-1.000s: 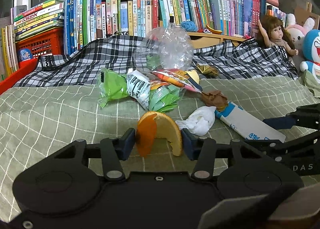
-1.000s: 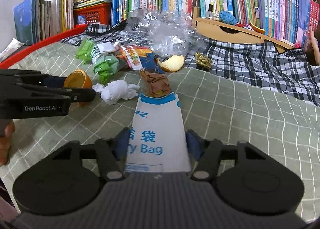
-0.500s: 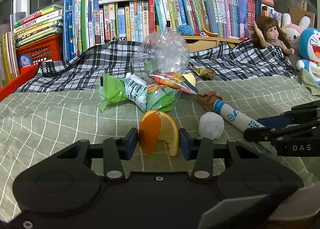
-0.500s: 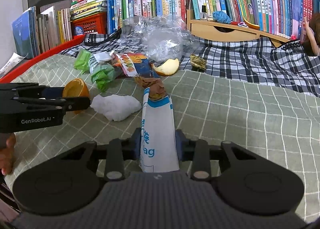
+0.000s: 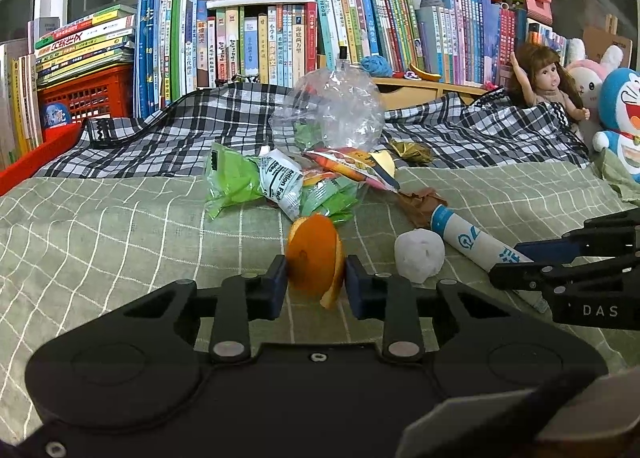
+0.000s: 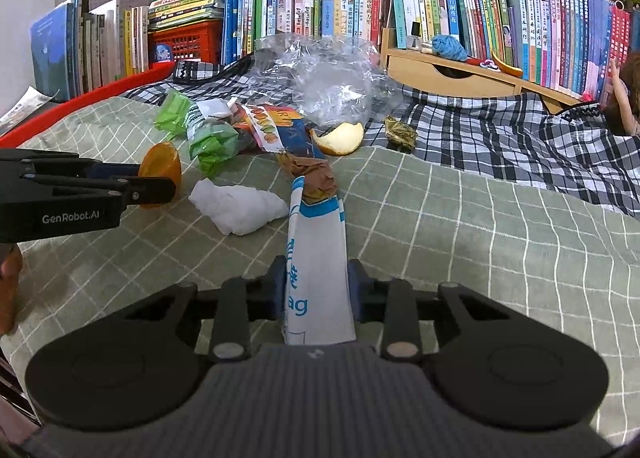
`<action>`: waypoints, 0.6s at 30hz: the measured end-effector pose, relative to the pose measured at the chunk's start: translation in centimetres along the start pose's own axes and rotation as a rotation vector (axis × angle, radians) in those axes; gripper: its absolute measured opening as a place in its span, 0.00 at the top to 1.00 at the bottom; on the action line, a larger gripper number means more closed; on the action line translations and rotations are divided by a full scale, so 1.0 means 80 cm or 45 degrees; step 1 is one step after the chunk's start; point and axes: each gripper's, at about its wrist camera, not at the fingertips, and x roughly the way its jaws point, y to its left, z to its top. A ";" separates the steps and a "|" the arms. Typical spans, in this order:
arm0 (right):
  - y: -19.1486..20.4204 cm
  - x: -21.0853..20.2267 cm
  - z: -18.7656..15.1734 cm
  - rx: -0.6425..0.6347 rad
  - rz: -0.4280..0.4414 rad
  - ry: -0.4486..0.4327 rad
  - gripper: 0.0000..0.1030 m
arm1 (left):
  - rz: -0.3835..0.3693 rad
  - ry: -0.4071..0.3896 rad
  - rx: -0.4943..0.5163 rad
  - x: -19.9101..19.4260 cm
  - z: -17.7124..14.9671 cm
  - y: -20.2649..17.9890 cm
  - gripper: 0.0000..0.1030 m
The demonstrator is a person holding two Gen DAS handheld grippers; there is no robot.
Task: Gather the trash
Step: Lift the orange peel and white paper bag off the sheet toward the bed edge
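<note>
A curled orange peel [image 5: 314, 250] stands between the pads of my left gripper [image 5: 316, 278], whose jaws are closing and press it from both sides. My right gripper [image 6: 316, 282] is closing too, squeezing a white-and-blue paper bag [image 6: 316, 242] into a narrow fold. A brown crumpled scrap [image 6: 314, 178] sits at the bag's far end. A white tissue wad [image 6: 240, 206] lies between the two grippers. Behind it are green wrappers [image 5: 236, 182], a snack packet [image 6: 272, 126], a pale peel piece [image 6: 340, 136], a gold wrapper [image 6: 400, 132] and a clear plastic bag [image 5: 332, 114].
All this lies on a green checked bedspread [image 5: 100, 226] with a black-and-white plaid blanket [image 6: 500, 130] behind. Rows of books [image 5: 260, 38], a red basket [image 5: 80, 98] and a wooden shelf [image 6: 452, 74] line the back. A doll [image 5: 544, 86] and plush toys [image 5: 620, 110] sit far right.
Both pairs of jaws have narrowed. The orange peel is pinched upright and thinner. The flat paper bag is folded into a narrow strip. The tissue wad has shifted beside it.
</note>
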 end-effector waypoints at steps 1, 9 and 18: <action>-0.001 -0.001 0.000 0.003 0.005 0.000 0.65 | -0.004 -0.001 0.002 -0.002 -0.001 0.000 0.72; 0.003 -0.015 -0.004 0.001 0.029 -0.010 0.64 | -0.013 0.023 0.010 -0.018 -0.015 0.000 0.72; 0.001 -0.047 -0.006 -0.006 0.024 -0.042 0.64 | -0.044 -0.016 0.027 -0.047 -0.015 -0.021 0.72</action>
